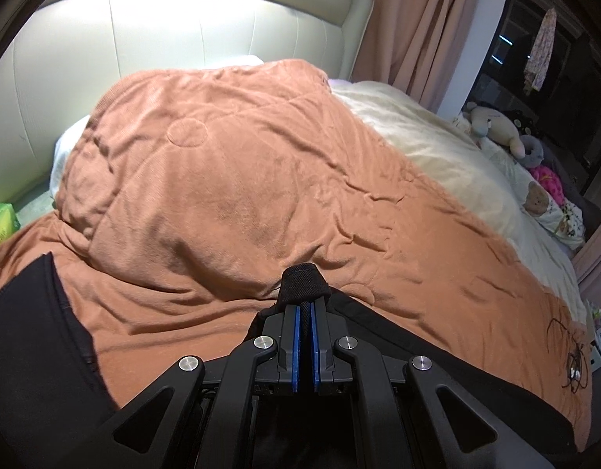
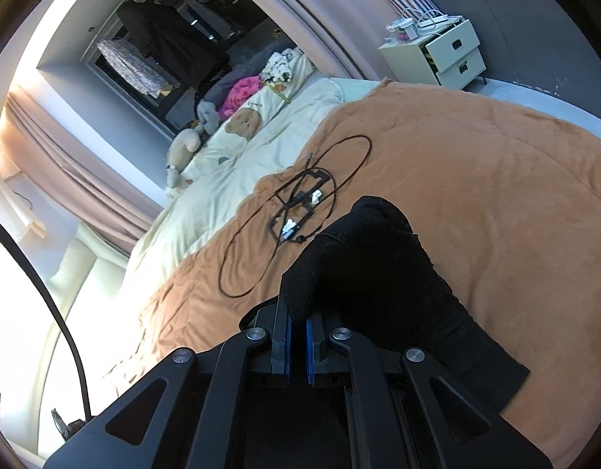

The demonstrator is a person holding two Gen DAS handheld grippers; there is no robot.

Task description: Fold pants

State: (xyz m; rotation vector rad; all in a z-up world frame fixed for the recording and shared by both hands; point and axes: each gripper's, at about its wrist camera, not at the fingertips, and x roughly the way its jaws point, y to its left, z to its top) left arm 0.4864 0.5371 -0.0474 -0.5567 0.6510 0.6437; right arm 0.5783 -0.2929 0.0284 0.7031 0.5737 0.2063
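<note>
The black pants (image 1: 31, 336) lie across an orange blanket (image 1: 230, 179) on the bed. In the left wrist view my left gripper (image 1: 306, 308) is shut on a bunched edge of the pants (image 1: 304, 279), which sticks up past the blue pads. More black cloth runs off to the lower right and lower left. In the right wrist view my right gripper (image 2: 298, 312) is shut on another part of the pants (image 2: 362, 258), a thick fold that rises above the fingers and drapes down to the right over the blanket (image 2: 476, 179).
A tangle of thin dark cables (image 2: 296, 203) lies on the blanket just beyond the right gripper. Cream bedding (image 2: 261, 144), soft toys (image 1: 495, 125) and clothes line the far side. A white headboard (image 1: 163, 39), curtains (image 1: 425, 19) and a white nightstand (image 2: 441, 52) surround the bed.
</note>
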